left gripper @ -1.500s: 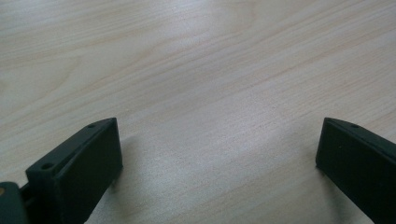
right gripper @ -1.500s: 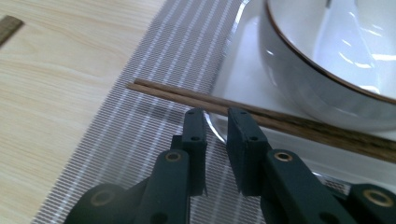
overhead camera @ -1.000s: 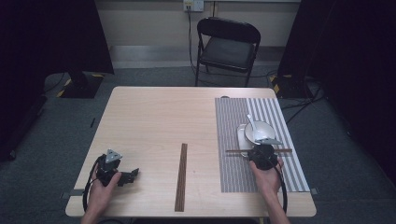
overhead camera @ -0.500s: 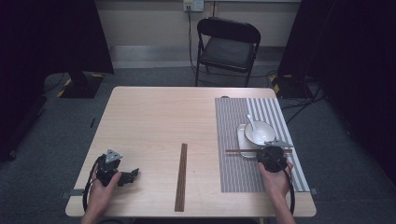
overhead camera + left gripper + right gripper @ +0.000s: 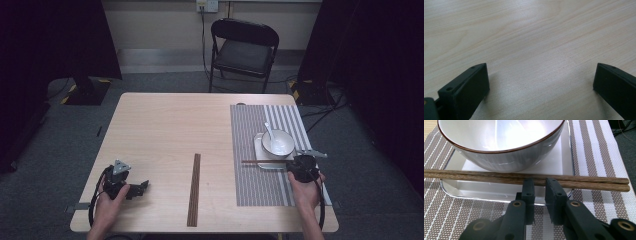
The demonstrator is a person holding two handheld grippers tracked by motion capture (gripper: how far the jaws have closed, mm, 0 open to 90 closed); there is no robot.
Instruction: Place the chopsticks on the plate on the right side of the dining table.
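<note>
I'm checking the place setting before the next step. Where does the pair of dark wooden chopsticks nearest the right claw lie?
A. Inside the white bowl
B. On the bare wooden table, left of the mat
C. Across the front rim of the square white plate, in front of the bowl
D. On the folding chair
C: the pair of dark wooden chopsticks spans the square white plate's front rim, before the brown-rimmed white bowl, level with the right claw.

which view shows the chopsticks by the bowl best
The right gripper view: the chopsticks lie large and sharp across the tray, in front of the bowl. The high view shows them as a thin brown line.
</note>
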